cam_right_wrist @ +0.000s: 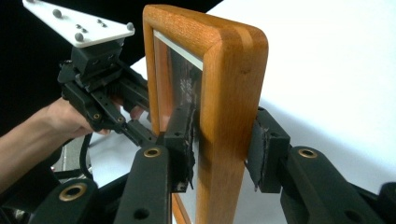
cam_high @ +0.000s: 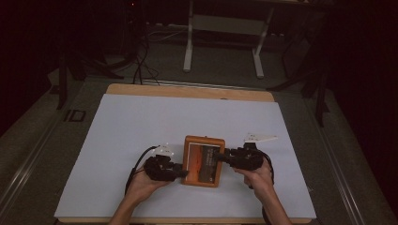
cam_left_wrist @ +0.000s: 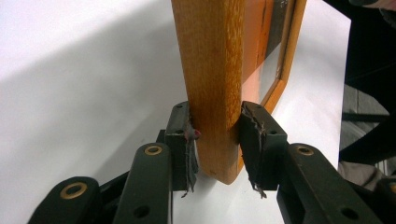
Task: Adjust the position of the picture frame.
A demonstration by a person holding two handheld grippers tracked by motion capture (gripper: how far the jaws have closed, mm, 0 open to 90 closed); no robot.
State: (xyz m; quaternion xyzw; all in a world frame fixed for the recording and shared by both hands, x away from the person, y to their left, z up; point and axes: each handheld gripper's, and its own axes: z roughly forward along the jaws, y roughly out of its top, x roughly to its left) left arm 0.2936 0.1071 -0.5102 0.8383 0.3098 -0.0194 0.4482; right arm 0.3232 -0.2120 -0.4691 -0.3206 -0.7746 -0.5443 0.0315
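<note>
Nearest the person, both hands came in low, and between them lay the wooden picture frame [cam_high: 203, 161] on the white table sheet [cam_high: 141, 122], glass side up, its long axis running away from the person. The left gripper [cam_high: 184, 173] was clamped on the frame's left edge near the close corner; in the left gripper view its pads [cam_left_wrist: 180, 135] pressed both faces of the wood [cam_left_wrist: 215, 84]. The right gripper [cam_high: 220, 156] had the opposite edge between its jaws, slightly farther up: one pad [cam_right_wrist: 180, 135] lay against the glass side, the other stood a hair off the back, so that grip looked loose at best. Each hand reached about equally; the frame sat squarely between them. The picture under the glass was orange and dark, with pale lettering too blurred to read, and no brand showed. Beyond, the wooden table edge [cam_high: 187, 90], then a dim white stand [cam_high: 220, 28].
</note>
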